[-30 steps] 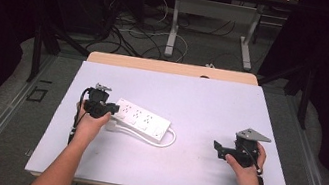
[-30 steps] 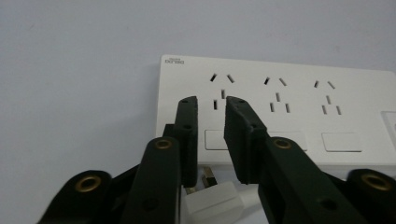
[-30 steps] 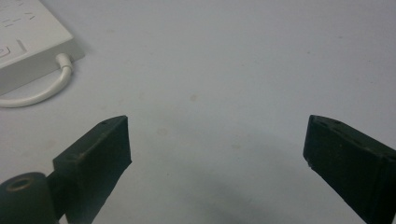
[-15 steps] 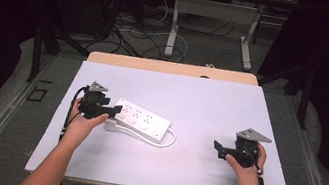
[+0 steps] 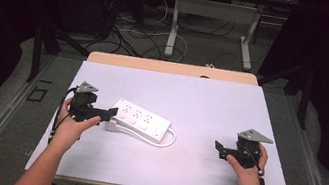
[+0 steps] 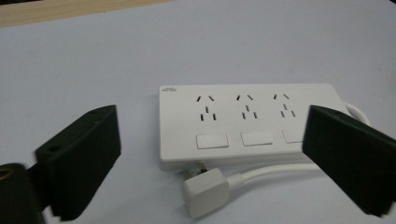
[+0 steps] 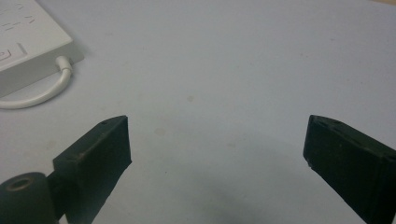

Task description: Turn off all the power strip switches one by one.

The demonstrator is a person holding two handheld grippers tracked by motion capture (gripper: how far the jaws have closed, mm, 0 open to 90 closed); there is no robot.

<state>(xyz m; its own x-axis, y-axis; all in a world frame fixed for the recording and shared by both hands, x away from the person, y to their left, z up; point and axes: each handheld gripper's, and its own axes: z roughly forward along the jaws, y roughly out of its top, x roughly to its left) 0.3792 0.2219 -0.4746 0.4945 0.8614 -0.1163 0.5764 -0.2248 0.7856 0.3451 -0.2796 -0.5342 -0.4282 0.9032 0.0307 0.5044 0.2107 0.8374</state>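
A white power strip (image 5: 142, 119) lies flat on the pale table (image 5: 202, 99), sockets up. Its white plug (image 5: 114, 125) rests loose at the strip's left front corner, and the cable (image 5: 170, 141) loops round the right end. My left gripper (image 5: 109, 112) sits just left of the strip, open; its jaws have just been opening and grip nothing. In the left gripper view the strip (image 6: 247, 123) and plug (image 6: 205, 189) lie ahead of the spread jaws (image 6: 212, 137). My right gripper (image 5: 219, 150) rests open at the right, apart from the strip (image 7: 28, 42) and cable (image 7: 42, 95).
The table's wooden far edge (image 5: 171, 67) shows beyond the pale mat. Bare mat stretches between the strip and the right gripper (image 7: 219, 135). Past the table stand dark floor, tangled cables (image 5: 126, 35) and another table's legs (image 5: 174, 28).
The left gripper has drawn back to the left, away from the strip's end, and its jaws stand wider. The plug lies free on the mat. The right hand has kept still.
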